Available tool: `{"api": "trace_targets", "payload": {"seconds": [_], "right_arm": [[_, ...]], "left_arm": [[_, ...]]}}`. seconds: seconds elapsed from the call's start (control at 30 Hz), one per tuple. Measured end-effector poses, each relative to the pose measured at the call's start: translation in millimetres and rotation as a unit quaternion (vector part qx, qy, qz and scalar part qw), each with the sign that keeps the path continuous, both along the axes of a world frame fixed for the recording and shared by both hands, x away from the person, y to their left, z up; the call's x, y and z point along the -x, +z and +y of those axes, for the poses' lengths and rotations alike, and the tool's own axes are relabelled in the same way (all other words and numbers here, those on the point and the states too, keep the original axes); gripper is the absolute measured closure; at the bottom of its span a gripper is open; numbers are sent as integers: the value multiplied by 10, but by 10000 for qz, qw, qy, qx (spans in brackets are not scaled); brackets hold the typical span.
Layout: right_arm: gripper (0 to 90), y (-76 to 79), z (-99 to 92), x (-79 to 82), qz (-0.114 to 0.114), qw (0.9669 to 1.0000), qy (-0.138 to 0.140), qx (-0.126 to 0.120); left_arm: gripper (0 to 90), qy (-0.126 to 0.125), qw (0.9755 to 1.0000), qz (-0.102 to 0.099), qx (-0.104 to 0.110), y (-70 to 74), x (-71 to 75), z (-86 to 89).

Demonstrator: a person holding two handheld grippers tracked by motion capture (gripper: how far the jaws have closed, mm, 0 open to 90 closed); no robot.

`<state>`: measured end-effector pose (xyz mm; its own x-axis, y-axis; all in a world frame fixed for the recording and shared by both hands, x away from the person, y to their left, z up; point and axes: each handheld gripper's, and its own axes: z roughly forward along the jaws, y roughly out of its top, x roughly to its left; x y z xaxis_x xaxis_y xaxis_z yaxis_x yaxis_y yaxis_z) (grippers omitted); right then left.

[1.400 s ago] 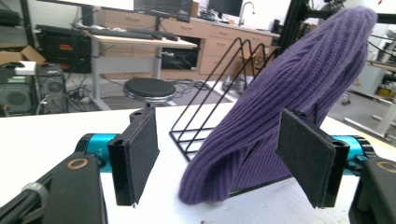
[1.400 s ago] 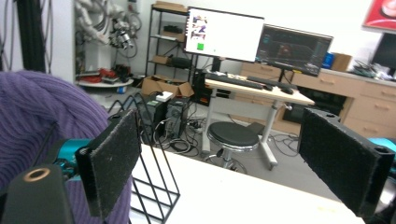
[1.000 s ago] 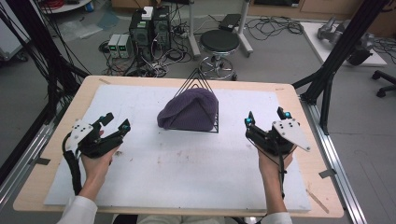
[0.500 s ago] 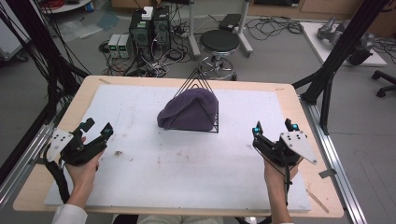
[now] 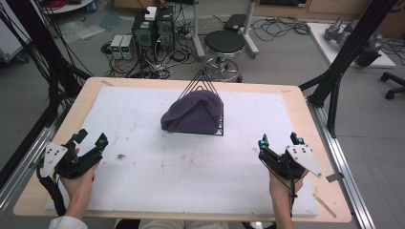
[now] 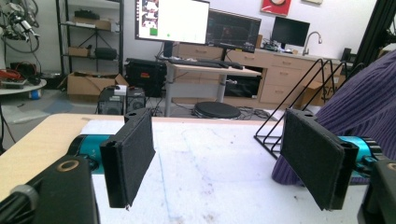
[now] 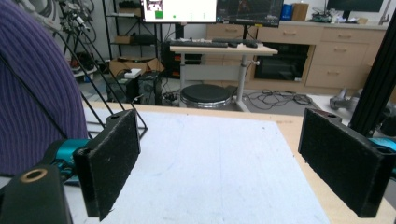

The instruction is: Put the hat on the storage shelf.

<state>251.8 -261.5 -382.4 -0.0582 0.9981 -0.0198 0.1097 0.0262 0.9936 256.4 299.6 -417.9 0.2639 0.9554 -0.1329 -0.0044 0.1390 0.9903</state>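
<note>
A purple knit hat (image 5: 193,112) is draped over a black wire rack (image 5: 203,82) at the middle of the table. My left gripper (image 5: 92,138) is low over the white sheet at the front left, well apart from the hat, jaws open and empty. In the left gripper view the left gripper (image 6: 219,158) faces the hat (image 6: 364,102) and the rack (image 6: 299,107) on the right. My right gripper (image 5: 279,140) is at the front right, also open and empty. In the right gripper view the right gripper (image 7: 233,158) has the hat (image 7: 32,102) at its left.
A white sheet (image 5: 143,109) covers most of the wooden table (image 5: 305,109). Behind the table stand a black stool (image 5: 224,43) and computer boxes (image 5: 153,28) among floor cables. Black frame posts (image 5: 348,57) rise at the table's right and left sides.
Both hands have drawn back toward the table's front edge, outward and lower. The hat and rack have not moved. Both pairs of jaws stay open.
</note>
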Motion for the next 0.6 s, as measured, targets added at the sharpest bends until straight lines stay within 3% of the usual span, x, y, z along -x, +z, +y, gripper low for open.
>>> {"api": "trace_targets", "payload": {"seconds": [0.47,0.6], "right_arm": [[120,-291,20,21,355,9992,10,164],[121,-393,25,41,474,9989,-37,40]], "left_arm": [[243,192,9998,41,-36,-142,89,128],[243,186,9997,117,46,-201,92,181]]}}
